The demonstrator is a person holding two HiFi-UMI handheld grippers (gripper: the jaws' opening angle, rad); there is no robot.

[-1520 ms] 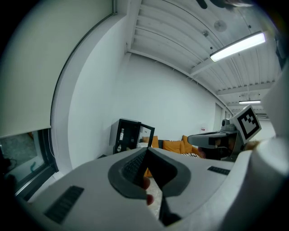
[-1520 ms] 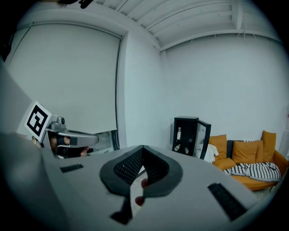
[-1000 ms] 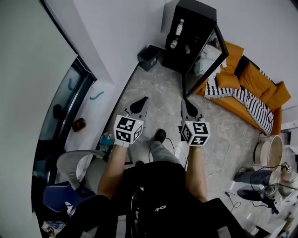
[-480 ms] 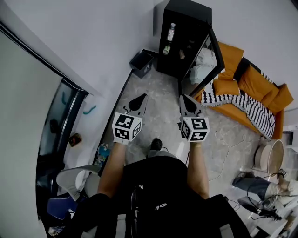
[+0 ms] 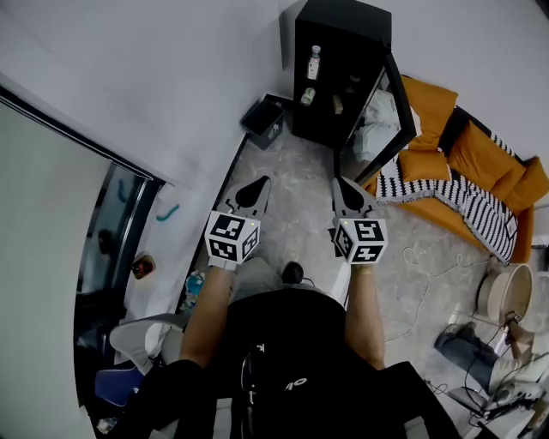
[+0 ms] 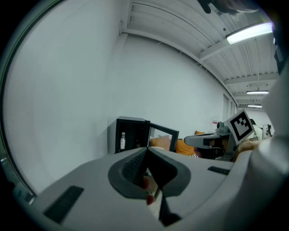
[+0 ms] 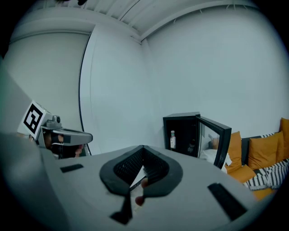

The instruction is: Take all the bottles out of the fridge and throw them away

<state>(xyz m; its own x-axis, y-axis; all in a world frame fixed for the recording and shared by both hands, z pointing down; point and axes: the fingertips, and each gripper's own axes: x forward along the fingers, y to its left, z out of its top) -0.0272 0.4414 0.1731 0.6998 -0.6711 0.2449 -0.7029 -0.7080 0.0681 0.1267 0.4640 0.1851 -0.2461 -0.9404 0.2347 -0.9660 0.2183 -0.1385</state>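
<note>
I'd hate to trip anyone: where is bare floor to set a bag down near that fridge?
Bare floor lies before the open fridge, between the white wall and the fridge door. Crowded: cables and a bucket at the right by the sofa, and a bin left of the fridge.

I see an orange sofa (image 5: 482, 153) along the floor's (image 5: 296, 206) right edge, a striped blanket (image 5: 455, 195) over it, a pale round tub (image 5: 504, 291) and loose cables (image 5: 418, 257) nearby.
</note>
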